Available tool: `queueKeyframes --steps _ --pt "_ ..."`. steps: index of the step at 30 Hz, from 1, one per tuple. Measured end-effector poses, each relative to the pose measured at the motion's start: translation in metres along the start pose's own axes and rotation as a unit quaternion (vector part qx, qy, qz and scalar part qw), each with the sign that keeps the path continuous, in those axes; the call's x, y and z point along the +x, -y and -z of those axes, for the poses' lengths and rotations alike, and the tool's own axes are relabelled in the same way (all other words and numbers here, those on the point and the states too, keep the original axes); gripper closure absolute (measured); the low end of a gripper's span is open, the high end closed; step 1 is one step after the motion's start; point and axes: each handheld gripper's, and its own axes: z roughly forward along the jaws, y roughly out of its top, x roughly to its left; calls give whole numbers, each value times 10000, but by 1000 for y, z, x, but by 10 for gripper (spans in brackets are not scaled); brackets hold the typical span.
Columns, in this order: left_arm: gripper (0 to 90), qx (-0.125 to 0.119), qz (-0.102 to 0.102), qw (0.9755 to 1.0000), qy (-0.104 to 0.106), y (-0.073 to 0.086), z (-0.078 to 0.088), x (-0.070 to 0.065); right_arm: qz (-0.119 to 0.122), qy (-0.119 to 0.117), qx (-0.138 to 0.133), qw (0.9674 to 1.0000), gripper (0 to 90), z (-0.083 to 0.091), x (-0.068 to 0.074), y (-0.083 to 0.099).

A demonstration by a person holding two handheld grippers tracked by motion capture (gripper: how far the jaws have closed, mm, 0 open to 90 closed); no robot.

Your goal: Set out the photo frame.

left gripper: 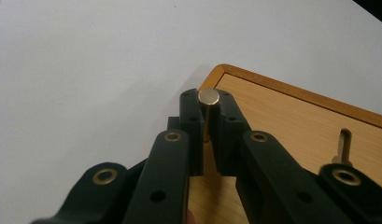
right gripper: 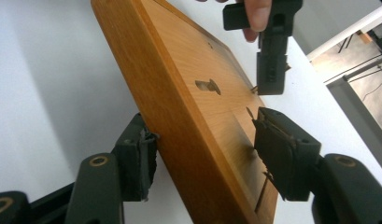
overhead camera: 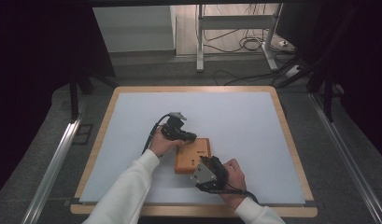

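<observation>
Left gripper: jaws clamped on a brass pin standing at the corner of the wooden block, seemingly to draw or seat it.

Right gripper: jaws straddle the block's near edge, one pad under, one above; whether both pads press is uncertain, though the lower one appears to touch. The likely purpose is steadying the block while the pin is worked.

The block lies mid-table on the white mat, between both hands. A keyhole slot shows in its face.

No brand, label or legible writing found.

Board lies on table.
</observation>
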Motion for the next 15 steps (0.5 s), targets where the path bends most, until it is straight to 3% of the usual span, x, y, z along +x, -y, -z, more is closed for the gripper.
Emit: queueKeyframes --steps 8,10,13,15 --pt "779 -70 -285 9991 -293 1 5 -6 13 -2 -53 10000 434 2 -1 1" --pt "640 -145 -242 9988 -410 2 11 -7 5 -7 -84 10000 443 3 -2 0" --pt "586 -245 -256 9977 -583 6 24 -9 -3 -15 -92 10000 443 4 -3 0" --pt "479 -403 -204 9967 -680 14 39 -12 7 -15 -88 10000 443 4 -3 0"
